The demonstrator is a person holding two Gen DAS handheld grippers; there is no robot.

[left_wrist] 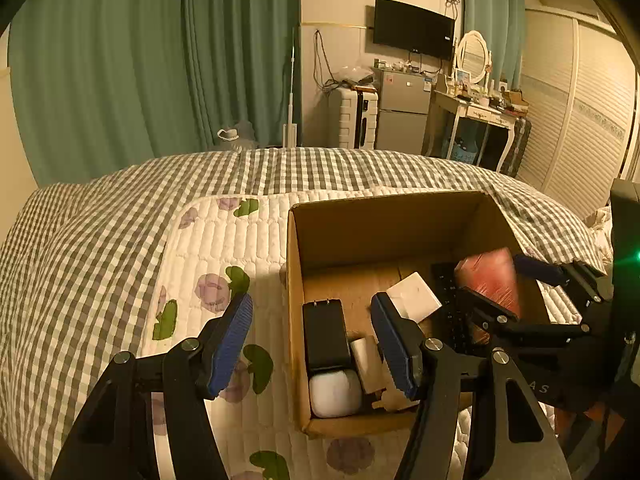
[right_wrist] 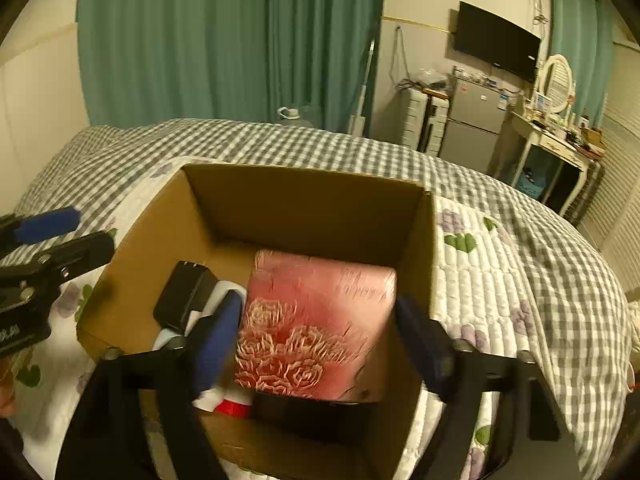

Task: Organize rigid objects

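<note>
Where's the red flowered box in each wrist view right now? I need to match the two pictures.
Left wrist view: red box at right, over the cardboard box, between the right gripper's fingers.
Right wrist view: red box at lower centre, filling the right gripper.
Shared landmark: black charger inside the cardboard box.

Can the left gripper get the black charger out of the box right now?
Probably yes. The left gripper is open and empty, and the black charger lies uncovered near the left wall of the cardboard box. The right gripper, holding the red box, stays further right.
</note>
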